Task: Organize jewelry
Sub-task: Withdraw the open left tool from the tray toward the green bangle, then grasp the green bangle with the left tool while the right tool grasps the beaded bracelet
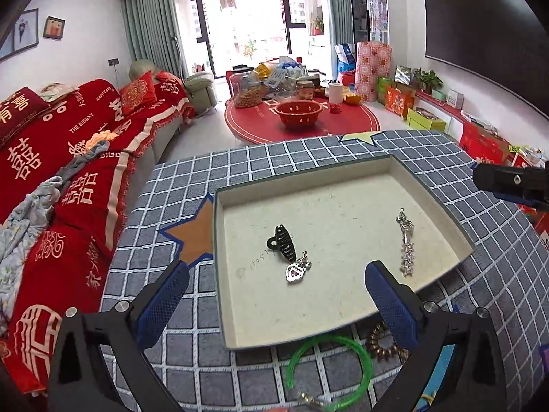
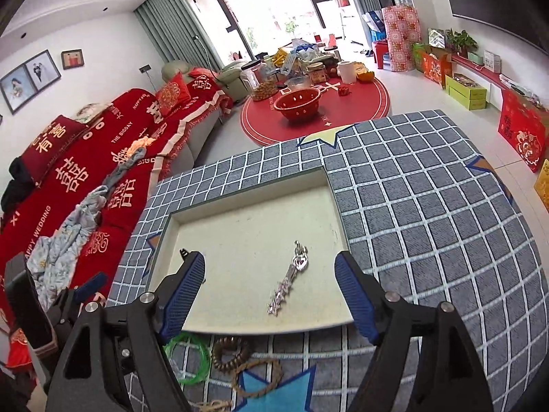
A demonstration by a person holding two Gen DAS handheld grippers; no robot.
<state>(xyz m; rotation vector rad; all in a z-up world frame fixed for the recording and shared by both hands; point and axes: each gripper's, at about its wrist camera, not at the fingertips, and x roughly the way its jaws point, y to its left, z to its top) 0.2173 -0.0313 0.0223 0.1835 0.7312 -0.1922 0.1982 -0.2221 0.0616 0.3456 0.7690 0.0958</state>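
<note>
Above the tray, left gripper and right gripper fingers were spread wide, holding nothing; silver brooch lay inside.

Tray on desk, beyond the fingers. Inside: hair clip and pendant left, brooch right. Bangle lies outside, nearer.

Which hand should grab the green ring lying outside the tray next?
Probably left: the green ring lies just below its open fingers. In the right wrist view it sits off beside the left finger.
</note>
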